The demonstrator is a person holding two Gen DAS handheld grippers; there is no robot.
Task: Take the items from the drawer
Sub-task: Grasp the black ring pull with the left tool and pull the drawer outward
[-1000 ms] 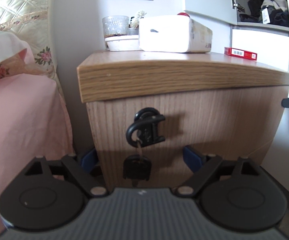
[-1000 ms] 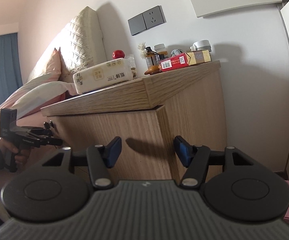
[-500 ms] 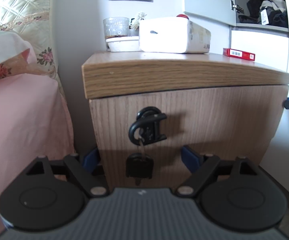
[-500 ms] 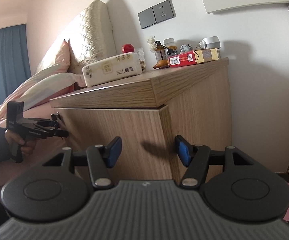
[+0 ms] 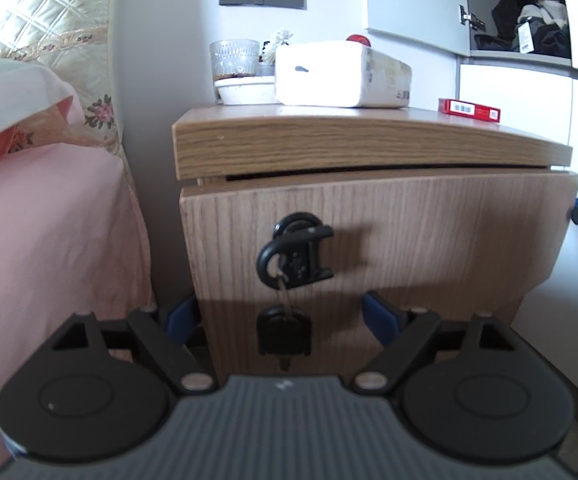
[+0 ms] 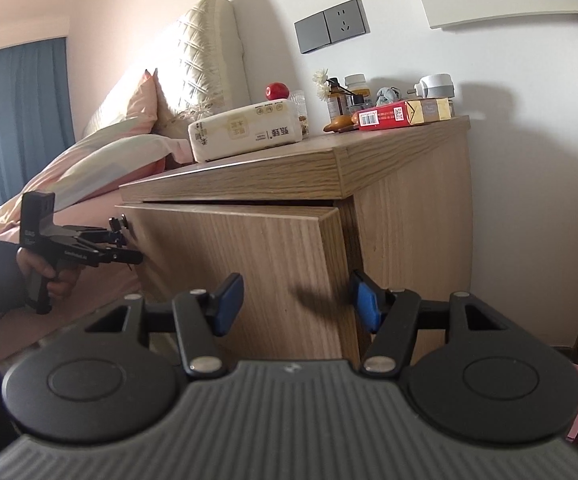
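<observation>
Drawer (image 5: 377,240) on this oak nightstand is cracked out a little, with a dark slit showing under the top slab (image 5: 369,144) in both views. Can't see inside, so no idea what's in there or whether anything is.

Going left to right in the left wrist view: pink bed (image 5: 49,240), then the drawer front with its black handle (image 5: 295,250) and a key (image 5: 284,334) dangling off it, then the right gripper's blue tip peeking past the drawer's right edge.

Left gripper (image 5: 281,318) faces the front straight on, with jaws spread wide on either side of the key and nothing pinched between them. Right gripper (image 6: 295,302) is also spread wide with nothing in it, looking at the drawer's right corner from the side.

My read: the handle sits dead ahead and a bit above the left gripper's fingers, so the left hand is the nearer one. The drawer slides toward that hand, so any pull goes straight back. A slit like that fits a drawer mid-opening or nearly shut again.
</observation>
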